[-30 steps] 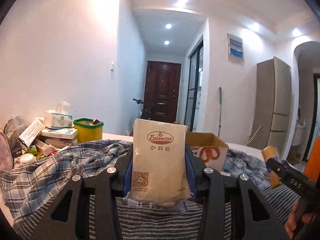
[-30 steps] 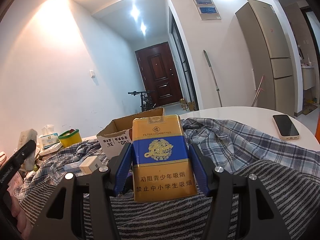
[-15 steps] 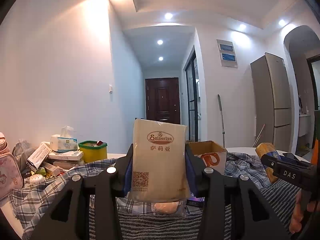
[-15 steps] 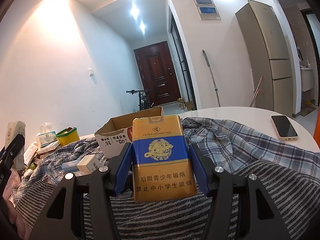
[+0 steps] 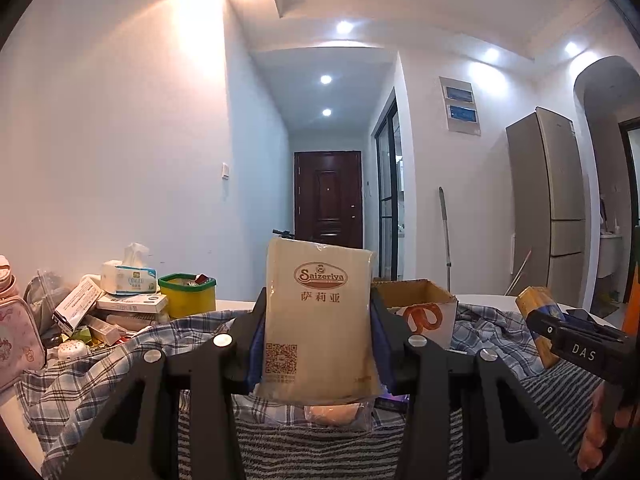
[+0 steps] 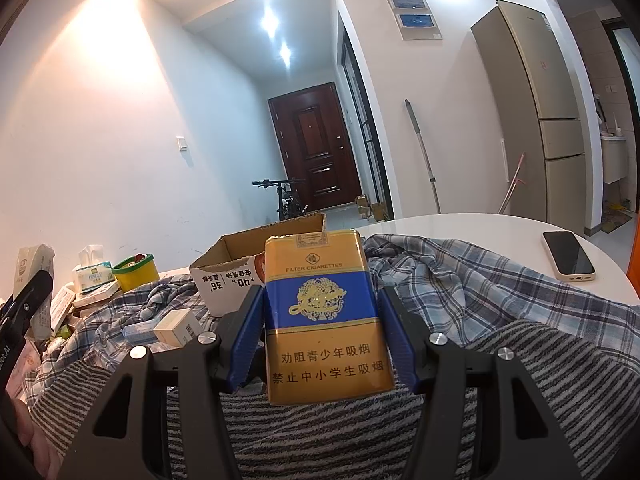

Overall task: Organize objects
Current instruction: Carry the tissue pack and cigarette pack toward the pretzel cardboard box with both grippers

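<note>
Both hands loaded, nothing put away yet as far as I can tell. Closest in, the left tongs (image 5: 318, 344) are clamped on an upright Saizeriya packet (image 5: 318, 316), pointing about level. The right tongs (image 6: 322, 336) squeeze a gold-and-blue cigarette pack (image 6: 324, 320), tilted slightly down over the striped towel (image 6: 360, 432). Past that, around 11 o'clock from the pack, sits the open cardboard box (image 6: 244, 264) on the plaid shirt (image 6: 460, 280), probably the drop spot. Loose clutter still piles at 9 o'clock on the tabletop (image 6: 460, 224), so lots left.
</note>
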`<state>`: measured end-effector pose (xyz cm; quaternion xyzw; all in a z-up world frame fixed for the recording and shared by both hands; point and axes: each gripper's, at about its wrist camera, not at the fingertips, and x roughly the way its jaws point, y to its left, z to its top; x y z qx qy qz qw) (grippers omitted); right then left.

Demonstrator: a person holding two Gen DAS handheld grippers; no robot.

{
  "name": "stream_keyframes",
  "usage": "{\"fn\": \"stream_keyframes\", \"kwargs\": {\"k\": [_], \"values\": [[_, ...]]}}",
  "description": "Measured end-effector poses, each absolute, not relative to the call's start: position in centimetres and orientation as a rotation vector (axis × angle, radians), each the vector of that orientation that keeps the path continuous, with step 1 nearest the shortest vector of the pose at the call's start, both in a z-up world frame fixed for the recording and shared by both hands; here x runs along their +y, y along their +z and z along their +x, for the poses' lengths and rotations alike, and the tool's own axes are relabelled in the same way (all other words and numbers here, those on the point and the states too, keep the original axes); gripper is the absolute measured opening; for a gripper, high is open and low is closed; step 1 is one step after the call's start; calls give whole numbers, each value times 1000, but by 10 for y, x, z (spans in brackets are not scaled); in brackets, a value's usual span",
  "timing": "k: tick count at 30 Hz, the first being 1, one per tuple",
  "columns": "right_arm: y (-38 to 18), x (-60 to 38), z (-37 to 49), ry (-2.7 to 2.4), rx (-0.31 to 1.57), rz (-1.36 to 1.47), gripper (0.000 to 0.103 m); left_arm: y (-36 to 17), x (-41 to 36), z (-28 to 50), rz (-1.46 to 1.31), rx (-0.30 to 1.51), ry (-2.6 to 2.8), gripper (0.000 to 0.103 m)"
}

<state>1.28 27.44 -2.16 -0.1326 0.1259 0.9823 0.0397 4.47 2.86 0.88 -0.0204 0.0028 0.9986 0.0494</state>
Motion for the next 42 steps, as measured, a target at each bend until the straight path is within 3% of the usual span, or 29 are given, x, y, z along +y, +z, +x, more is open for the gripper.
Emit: {"fn": "stream_keyframes", "kwargs": {"k": [11,16,19,24,29,35,42], "values": [[-20,270,10,3010,343,-429,57,15,19,40,-120,-62,3048,46],[-11,272,11,3037,381,-457,56,42,0,43,-261,-208,2903,46],[4,274,17,3097,406,-464,56,63,-6,49,-244,-181,2907,46],[51,272,37,3198,302,-361,56,98,-1,46,-238,-77,2873,46],[114,271,46,3239,208,-163,56,139,2,30,-239,-128,2802,46],[190,256,37,3276,128,54,56,200,23,18,-97,-66,2813,46],[254,252,5,3269,246,239,56,251,16,-4,-55,-263,2638,46]]}}
